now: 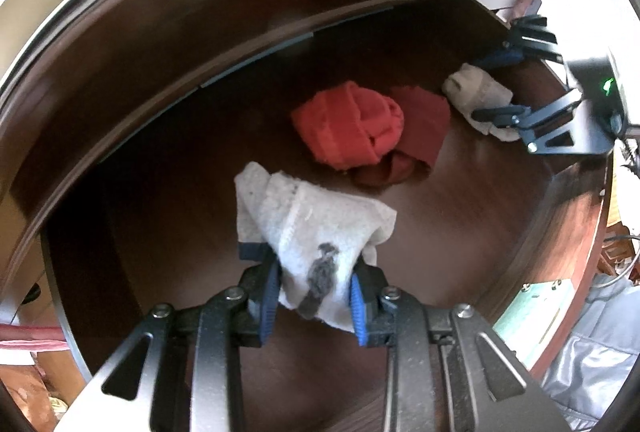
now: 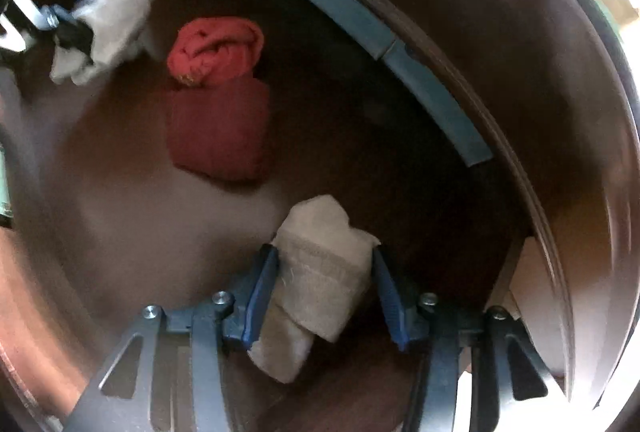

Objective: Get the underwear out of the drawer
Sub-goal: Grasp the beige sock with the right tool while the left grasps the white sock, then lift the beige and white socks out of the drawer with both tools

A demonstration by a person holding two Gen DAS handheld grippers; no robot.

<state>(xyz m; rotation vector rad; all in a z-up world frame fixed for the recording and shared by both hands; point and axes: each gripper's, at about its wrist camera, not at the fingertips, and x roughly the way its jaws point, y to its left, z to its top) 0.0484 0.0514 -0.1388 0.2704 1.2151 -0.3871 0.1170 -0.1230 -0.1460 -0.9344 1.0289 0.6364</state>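
A dark wooden drawer point(image 1: 460, 191) stands open. My left gripper point(image 1: 316, 284) is shut on a white garment with a grey print point(image 1: 316, 228), held low over the drawer floor. My right gripper point(image 2: 326, 284) holds a rolled cream garment point(image 2: 320, 272) between its blue pads; the left pad touches it, the right pad stands slightly off. In the left wrist view the right gripper point(image 1: 500, 87) and its cream garment point(image 1: 476, 91) sit at the drawer's far right. A rolled coral-red garment point(image 1: 352, 123) and a dark red one point(image 1: 416, 135) lie on the drawer floor; both show in the right wrist view point(image 2: 216, 51) point(image 2: 218, 131).
The drawer's back wall and a blue-grey rail point(image 2: 372, 31) curve across the right wrist view. The cabinet front above the drawer point(image 1: 160, 51) hangs over the opening. A grey fabric point(image 1: 600, 360) and a mint-green box point(image 1: 536, 308) lie outside the drawer at right.
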